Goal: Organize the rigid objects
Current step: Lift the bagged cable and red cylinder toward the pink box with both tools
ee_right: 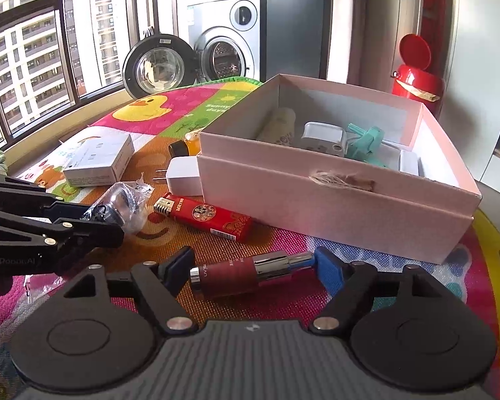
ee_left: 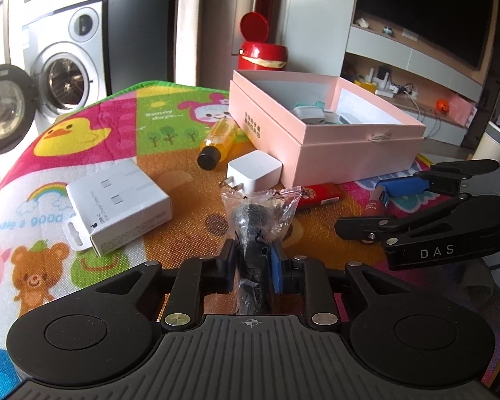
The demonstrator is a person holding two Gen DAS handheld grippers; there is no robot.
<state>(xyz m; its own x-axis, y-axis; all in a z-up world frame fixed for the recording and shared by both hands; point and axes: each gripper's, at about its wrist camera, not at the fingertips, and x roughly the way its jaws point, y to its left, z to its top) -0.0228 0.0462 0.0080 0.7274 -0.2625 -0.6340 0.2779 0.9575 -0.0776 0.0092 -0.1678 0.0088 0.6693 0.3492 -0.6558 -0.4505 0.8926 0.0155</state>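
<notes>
My left gripper (ee_left: pixel 254 260) is shut on a clear plastic packet with a black object inside (ee_left: pixel 258 223), held above the mat; it also shows in the right wrist view (ee_right: pixel 123 206). My right gripper (ee_right: pixel 250 266) is open around a dark red lipstick tube (ee_right: pixel 240 273) lying on the mat between its fingers. The open pink box (ee_right: pixel 336 200) holds a white device, a teal part and a cream tube. A red lighter (ee_right: pixel 203 216), white plug charger (ee_left: pixel 253 173), orange bottle (ee_left: pixel 216 140) and white cable box (ee_left: pixel 116 203) lie on the mat.
A colourful cartoon play mat (ee_left: pixel 83 133) covers the table. A red lidded bin (ee_left: pixel 261 50) stands behind the box. A washing machine (ee_right: pixel 223 43) with its door open stands beyond the mat, beside windows on the left.
</notes>
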